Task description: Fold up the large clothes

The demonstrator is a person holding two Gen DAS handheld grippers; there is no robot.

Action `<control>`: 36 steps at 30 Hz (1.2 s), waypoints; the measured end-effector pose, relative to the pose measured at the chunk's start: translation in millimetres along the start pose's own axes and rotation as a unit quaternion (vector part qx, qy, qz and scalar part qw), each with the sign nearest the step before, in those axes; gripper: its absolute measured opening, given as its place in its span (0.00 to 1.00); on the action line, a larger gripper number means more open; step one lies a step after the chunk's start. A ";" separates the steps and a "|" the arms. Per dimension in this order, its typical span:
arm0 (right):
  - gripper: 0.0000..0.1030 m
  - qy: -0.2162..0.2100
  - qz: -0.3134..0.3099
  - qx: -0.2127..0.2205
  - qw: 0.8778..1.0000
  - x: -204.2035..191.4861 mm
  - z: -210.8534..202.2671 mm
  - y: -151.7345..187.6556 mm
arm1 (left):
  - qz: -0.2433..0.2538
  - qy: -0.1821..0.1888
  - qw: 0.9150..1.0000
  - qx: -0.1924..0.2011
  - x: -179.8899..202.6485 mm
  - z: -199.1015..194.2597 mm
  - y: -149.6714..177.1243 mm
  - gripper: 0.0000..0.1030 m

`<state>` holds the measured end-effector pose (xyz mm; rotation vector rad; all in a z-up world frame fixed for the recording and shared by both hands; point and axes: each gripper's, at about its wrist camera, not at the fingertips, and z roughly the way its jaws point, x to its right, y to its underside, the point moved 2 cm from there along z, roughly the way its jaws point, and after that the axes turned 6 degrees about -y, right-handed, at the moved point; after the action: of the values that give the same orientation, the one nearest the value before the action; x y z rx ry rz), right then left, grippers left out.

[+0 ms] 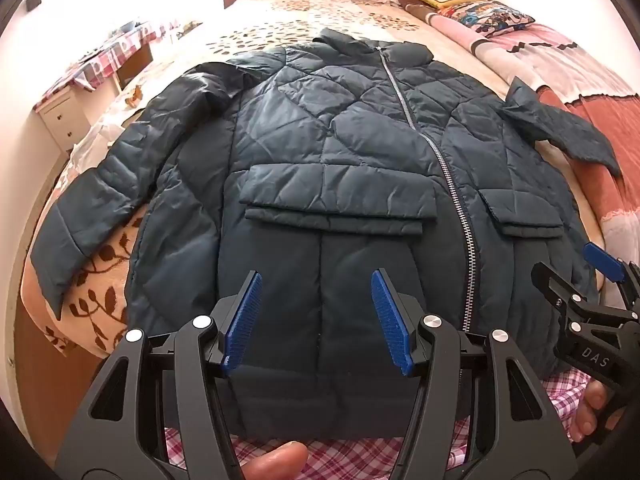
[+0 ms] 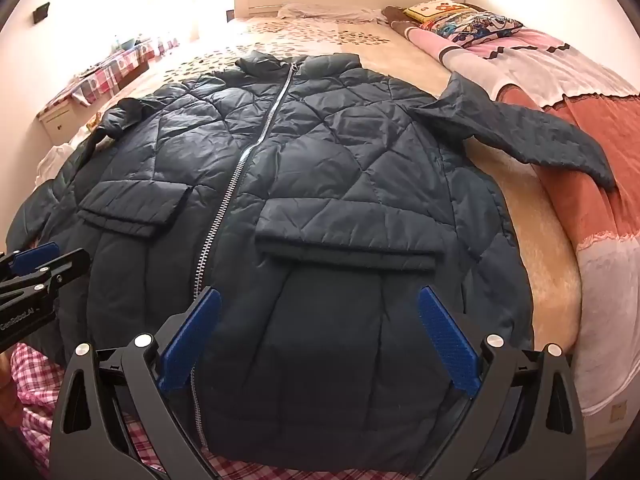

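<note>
Lying zipped and face up on the bed (image 1: pixel 360 28), the quilted puffer jacket (image 1: pixel 340 152) looks soft, bulky and slippery. Both left tongs (image 1: pixel 316 320) and right tongs (image 2: pixel 320 340) hover open, empty; sleeves or hem offer best holds.

One dark quilted jacket (image 1: pixel 320 152) is laid out on one bed (image 1: pixel 304 24), with two flap pockets (image 1: pixel 336 200) and one zip (image 1: pixel 436 152) counted on it. Two grippers are seen, left gripper (image 1: pixel 316 316) and right gripper (image 2: pixel 320 336). Two cushions (image 1: pixel 484 14) are counted.
</note>
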<state>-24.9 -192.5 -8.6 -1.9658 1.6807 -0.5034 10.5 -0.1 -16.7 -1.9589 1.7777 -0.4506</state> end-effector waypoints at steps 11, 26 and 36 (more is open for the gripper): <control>0.92 -0.001 0.001 -0.002 1.000 0.0 1.7 0.4 | -0.001 0.002 1.000 0.000 0.0 -0.1 -0.1 0.55; 0.92 -0.006 0.011 -0.003 1.000 6.3 1.3 2.7 | 0.001 0.000 1.000 -0.003 2.6 -2.9 1.6 0.56; 0.92 -0.007 0.012 -0.004 1.000 6.8 1.6 2.7 | 0.001 -0.001 1.000 -0.004 -2.0 0.6 1.3 0.56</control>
<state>-25.1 -199.3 -11.8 -1.9477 1.6979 -0.4737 9.6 1.9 -17.8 -1.9627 1.7819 -0.4427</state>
